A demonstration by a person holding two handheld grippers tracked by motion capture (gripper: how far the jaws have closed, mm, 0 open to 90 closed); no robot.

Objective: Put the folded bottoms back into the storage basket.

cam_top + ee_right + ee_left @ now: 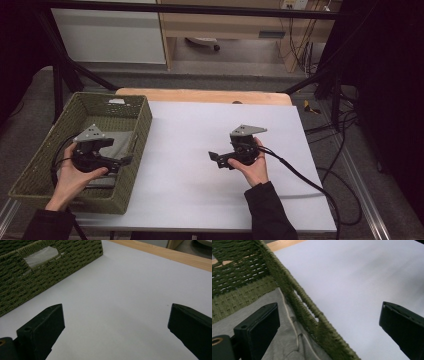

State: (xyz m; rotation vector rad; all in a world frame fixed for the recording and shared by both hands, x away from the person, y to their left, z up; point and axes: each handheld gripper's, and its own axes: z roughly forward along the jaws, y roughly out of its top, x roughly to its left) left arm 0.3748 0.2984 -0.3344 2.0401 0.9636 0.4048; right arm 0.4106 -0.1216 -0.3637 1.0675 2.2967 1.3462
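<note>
At the left of the high view we see a green woven basket [47, 150] sitting on the table's left edge, with a grey cloth [117, 137] lying folded on its floor. Our left hand [70, 177] holds the left gripper [125, 161] over the basket's right wall; in the left gripper view its jaws stand wide apart, one above the cloth [287, 340] inside, the other above the white sheet [352, 285] outside, with the wall [312, 322] between them and nothing held. Toward the middle, our right hand [255, 167] holds the right gripper [214, 157] above the bare white sheet [200, 200], pointing left toward the basket. In the right gripper view its jaws are also wide and empty, the basket's side [37, 277] well ahead of them.
</note>
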